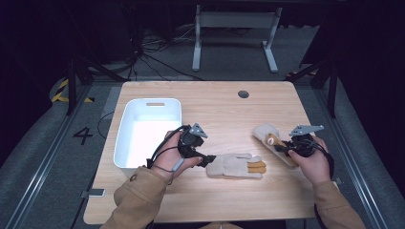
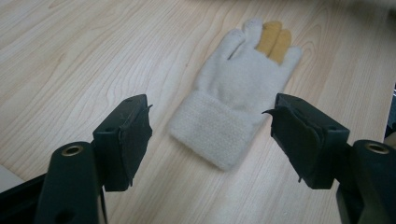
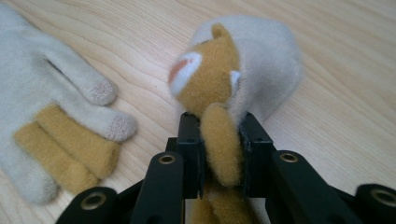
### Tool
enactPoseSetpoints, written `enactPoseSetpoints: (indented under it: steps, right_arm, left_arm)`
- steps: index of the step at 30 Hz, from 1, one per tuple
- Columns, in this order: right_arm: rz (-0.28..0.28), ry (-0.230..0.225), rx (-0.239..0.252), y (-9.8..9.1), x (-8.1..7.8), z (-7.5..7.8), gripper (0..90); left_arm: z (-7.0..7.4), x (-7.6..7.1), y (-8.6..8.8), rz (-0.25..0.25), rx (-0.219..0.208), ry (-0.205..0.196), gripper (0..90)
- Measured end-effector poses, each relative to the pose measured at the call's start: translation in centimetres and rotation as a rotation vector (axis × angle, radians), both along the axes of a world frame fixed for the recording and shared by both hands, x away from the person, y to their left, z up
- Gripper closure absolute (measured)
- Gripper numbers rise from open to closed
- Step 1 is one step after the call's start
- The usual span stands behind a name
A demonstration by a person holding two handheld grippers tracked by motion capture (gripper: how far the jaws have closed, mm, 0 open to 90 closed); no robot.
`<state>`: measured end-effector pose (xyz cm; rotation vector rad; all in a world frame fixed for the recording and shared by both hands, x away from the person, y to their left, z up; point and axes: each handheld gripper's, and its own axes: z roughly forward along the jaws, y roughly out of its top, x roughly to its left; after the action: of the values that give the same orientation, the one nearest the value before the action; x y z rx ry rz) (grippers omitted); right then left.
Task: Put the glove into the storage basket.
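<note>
A cream knit glove point(image 1: 235, 166) point(image 2: 238, 95) with two mustard fingers lies flat on the wooden table point(image 1: 215, 109), cuff toward my left gripper point(image 1: 206, 161) point(image 2: 210, 140). That gripper is open, its jaws spread on either side of the cuff without touching it. A second cream-and-mustard glove point(image 1: 272, 138) point(image 3: 233, 79), bunched up, sits at the right. My right gripper point(image 1: 285, 149) point(image 3: 222, 149) is shut on a mustard part of it. The flat glove's fingertips point(image 3: 60, 135) lie to the left in the right gripper view.
A white plastic bin point(image 1: 145, 131) stands on the left part of the table, beside my left hand. A small round hole point(image 1: 243, 94) is near the far edge. Dark floor and a white desk frame point(image 1: 234, 33) lie beyond.
</note>
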<state>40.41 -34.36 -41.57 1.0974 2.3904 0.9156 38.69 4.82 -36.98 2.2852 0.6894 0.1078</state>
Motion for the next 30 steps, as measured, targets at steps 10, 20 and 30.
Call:
enactPoseSetpoints:
  steps: [10, 20, 30]
  right_arm:
    - [0.045, -0.040, 0.023, 0.6, -1.0, 2.3, 74.1]
    - [0.104, -0.054, 0.033, 1.5, -1.7, 3.5, 74.0]
    - [0.211, -0.051, 0.058, 3.9, -2.5, 4.4, 73.8]
  left_arm:
    - [0.1, -0.1, 0.0, 0.002, -0.002, -0.004, 29.2]
    - [0.2, -0.1, 0.1, 0.003, -0.004, -0.009, 29.2]
    - [0.4, -0.2, 0.1, -0.005, -0.005, -0.026, 31.7]
